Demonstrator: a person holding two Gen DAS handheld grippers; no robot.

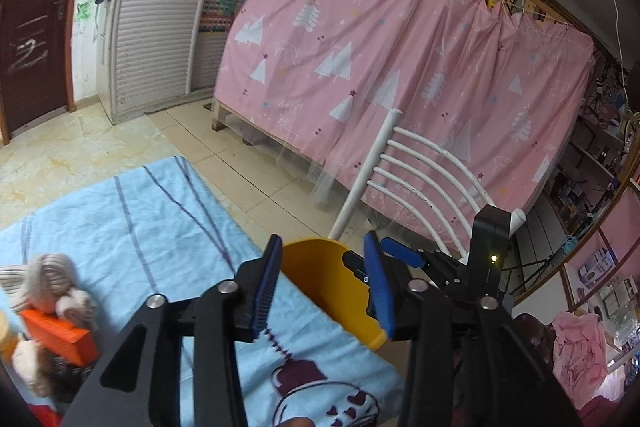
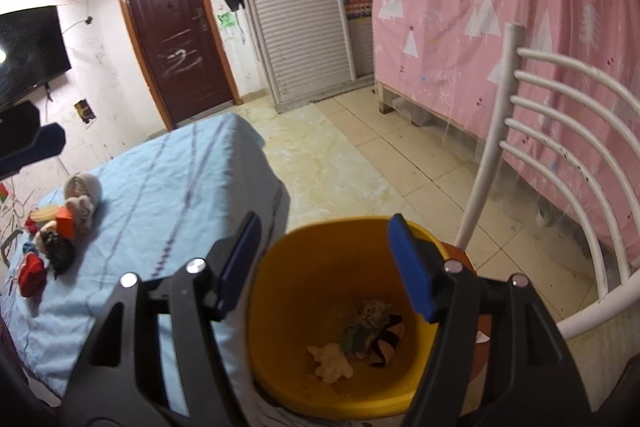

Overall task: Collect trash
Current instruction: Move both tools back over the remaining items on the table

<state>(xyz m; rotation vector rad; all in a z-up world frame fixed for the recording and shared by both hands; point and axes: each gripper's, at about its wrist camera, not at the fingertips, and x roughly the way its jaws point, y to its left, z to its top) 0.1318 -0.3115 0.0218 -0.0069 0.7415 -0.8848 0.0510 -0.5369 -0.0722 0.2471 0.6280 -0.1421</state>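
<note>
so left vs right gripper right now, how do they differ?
Opening: the right gripper has its jaws wider apart than the left gripper; nothing sits between either pair.
Position: the right gripper hangs over the mouth of the yellow bin, scraps visible below; the left gripper is at the bin's rim beside the blue cloth.
Shared: black frames, blue pads, both angled downward.

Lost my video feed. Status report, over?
Left gripper and right gripper open, empty. Bin holds scraps. More clutter waits on table. Nothing blocking.

Both wrist views look obliquely down, close above the yellow bin (image 2: 280, 307), sharing it.
</note>
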